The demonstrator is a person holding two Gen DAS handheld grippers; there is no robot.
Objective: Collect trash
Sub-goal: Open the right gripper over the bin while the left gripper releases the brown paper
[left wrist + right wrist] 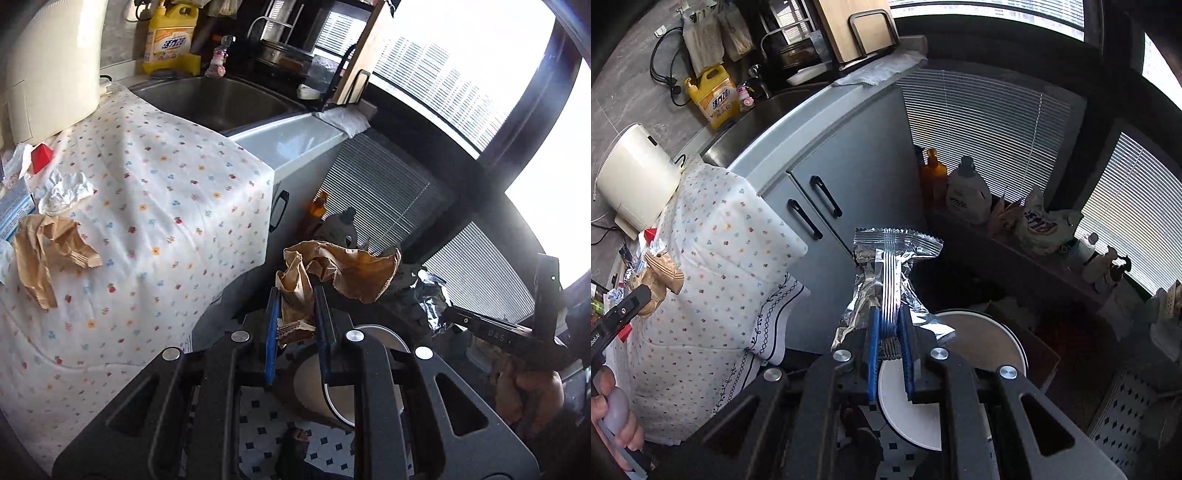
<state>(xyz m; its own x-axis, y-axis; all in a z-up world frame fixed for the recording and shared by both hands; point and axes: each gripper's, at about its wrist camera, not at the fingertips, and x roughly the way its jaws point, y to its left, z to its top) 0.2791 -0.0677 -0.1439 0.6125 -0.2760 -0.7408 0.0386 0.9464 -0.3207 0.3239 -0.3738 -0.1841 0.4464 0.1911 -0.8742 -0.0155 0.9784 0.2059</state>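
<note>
My left gripper (296, 291) is shut on a crumpled brown paper bag (351, 269), which sticks out past the blue pads. It hangs over a round white-rimmed bin (334, 402) on the floor. My right gripper (889, 310) is shut on a silver foil wrapper (892, 258), held above the same bin (1019, 343). In the left wrist view the right gripper (454, 314) comes in from the right with the foil (432, 299). On the flowered tablecloth (166, 206) lie another brown paper bag (48, 251) and a crumpled white tissue (64, 192).
A grey cabinet (849, 155) with black handles stands beside the cloth-covered table. Behind it are a steel sink (221, 99), a yellow detergent bottle (170, 37) and a cream appliance (51, 66). Bottles (967, 192) line the ledge under the blinds. The floor is tiled.
</note>
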